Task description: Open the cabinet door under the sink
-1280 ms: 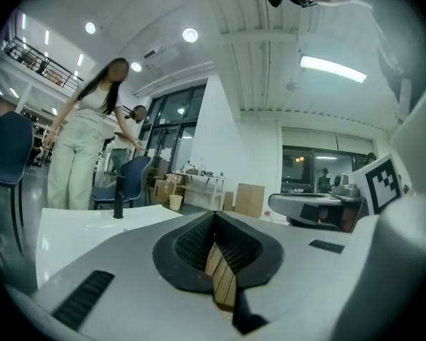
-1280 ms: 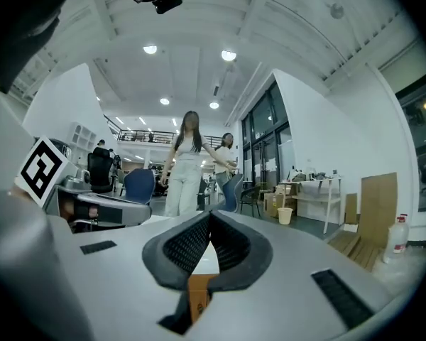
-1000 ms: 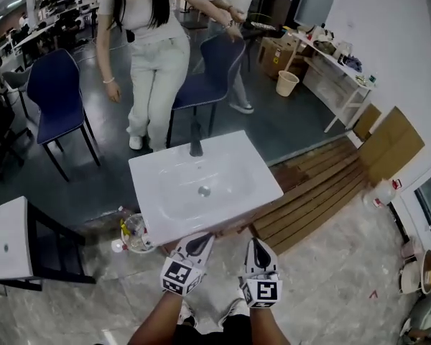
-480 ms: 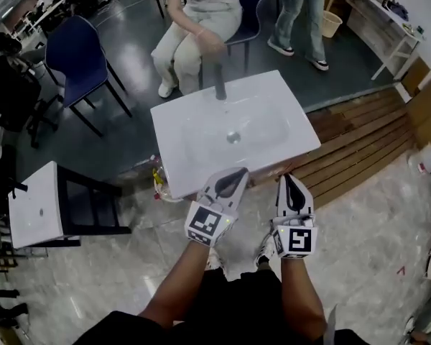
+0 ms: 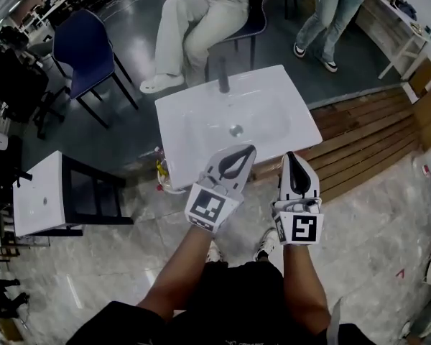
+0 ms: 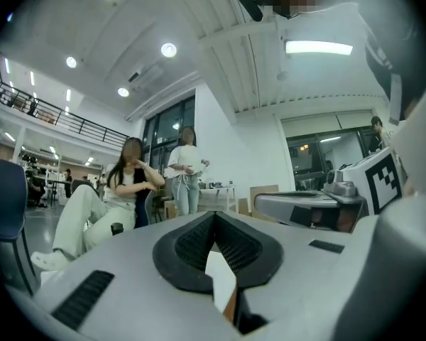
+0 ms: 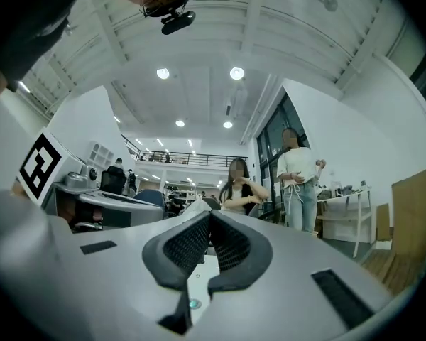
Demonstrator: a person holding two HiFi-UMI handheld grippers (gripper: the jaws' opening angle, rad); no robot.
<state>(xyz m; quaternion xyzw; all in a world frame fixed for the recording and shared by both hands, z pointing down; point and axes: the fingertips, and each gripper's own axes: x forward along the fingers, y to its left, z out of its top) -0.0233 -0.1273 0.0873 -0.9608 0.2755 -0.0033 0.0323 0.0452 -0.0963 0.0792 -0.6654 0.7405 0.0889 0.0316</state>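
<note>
The white sink top (image 5: 201, 131), with a black faucet (image 5: 223, 85) at its far edge and a drain (image 5: 235, 129), stands just ahead of me in the head view. It hides the cabinet and its door underneath. My left gripper (image 5: 246, 153) is held over the sink's near edge, shut and empty; its pads (image 6: 192, 244) meet at the tip. My right gripper (image 5: 292, 158) is beside it near the sink's front right corner, also shut with nothing in it (image 7: 210, 215). Both point level, out over the sink.
Behind the sink a person (image 5: 194, 20) sits on a blue chair and another (image 5: 330, 6) stands. A second blue chair (image 5: 86, 45) is at the back left. A small white basin on a black frame (image 5: 39, 196) stands left. Wooden planks (image 5: 359, 131) lie right. Bottles (image 5: 161, 175) sit by the sink's left foot.
Both grippers have risen from below the sink's front edge up to its rim, staying shut. The person behind the sink has gone from standing to sitting on the chair.
</note>
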